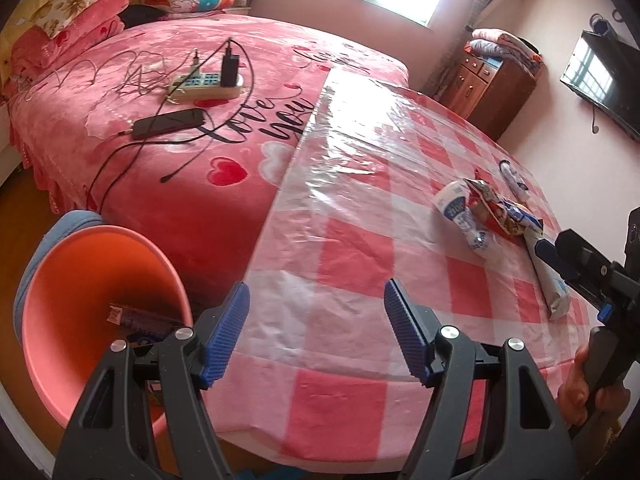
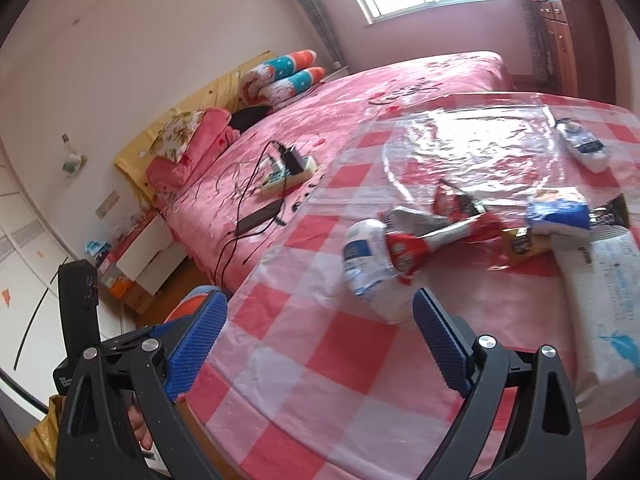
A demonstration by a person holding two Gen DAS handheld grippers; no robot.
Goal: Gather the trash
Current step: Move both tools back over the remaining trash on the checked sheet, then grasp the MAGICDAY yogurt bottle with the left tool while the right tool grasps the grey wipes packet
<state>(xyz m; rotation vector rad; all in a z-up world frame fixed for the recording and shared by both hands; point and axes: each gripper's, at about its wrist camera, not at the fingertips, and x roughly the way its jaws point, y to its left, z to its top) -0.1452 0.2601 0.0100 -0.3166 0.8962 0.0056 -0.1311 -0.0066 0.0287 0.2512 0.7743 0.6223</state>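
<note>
Where checked tablecloth (image 1: 360, 240) meets pink bed (image 1: 160, 152), both tools released, orange bin (image 1: 80, 280) beside.

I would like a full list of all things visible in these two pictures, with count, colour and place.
round table with pink-and-white checked plastic cover: one, foreground.
crumpled snack wrappers: several, white, red, blue, yellow, on the table's far right.
orange plastic bin: one, on the floor left of the table, some trash inside.
pink bed: one, behind the table.
beige power strip with black charger: one, on the bed.
black phone: one, on the bed.
left hand-held gripper: black with blue pads, open, empty.
right hand-held gripper: same colours, open, empty.
</note>
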